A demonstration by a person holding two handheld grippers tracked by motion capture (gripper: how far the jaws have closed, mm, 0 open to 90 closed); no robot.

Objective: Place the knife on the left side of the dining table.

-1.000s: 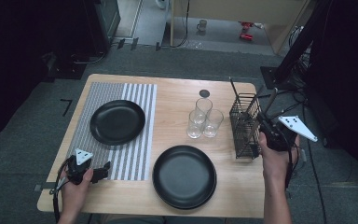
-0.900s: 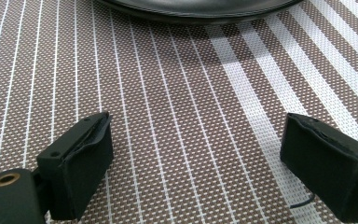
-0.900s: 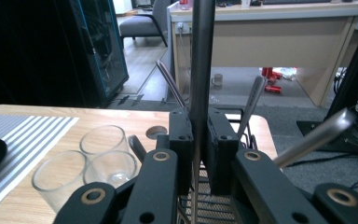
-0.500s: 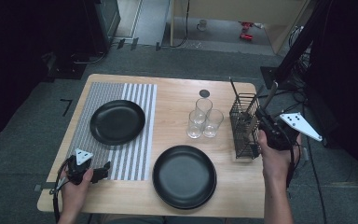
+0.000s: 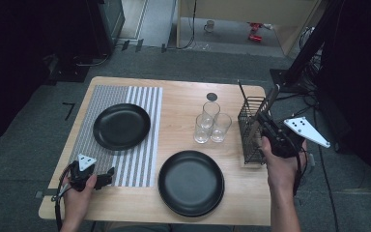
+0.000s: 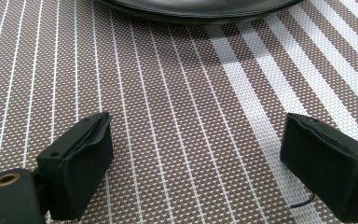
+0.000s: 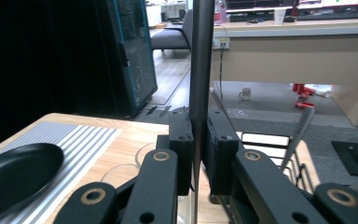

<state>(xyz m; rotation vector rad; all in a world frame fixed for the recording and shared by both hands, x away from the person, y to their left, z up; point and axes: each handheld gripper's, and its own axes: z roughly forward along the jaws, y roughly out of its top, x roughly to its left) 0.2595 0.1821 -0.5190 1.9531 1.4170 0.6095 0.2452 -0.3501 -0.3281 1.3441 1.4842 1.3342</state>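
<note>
Clamping: the right gripper (image 7: 198,144) has its jaws pressed tight on a dark utensil handle (image 7: 200,60), which stands upright between them.
Utensil: in the high view its handle (image 5: 269,100) slants up out of the wire caddy (image 5: 251,130) at the surface's right edge.
Left gripper (image 6: 193,154): jaws spread wide with nothing between them, low over the striped placemat (image 6: 177,93), near the rim of a black plate (image 6: 200,7).
Glasses (image 5: 211,126): three, clustered left of the caddy.
Second plate (image 5: 191,182): on the bare wooden surface (image 5: 183,96), near the front edge.
</note>
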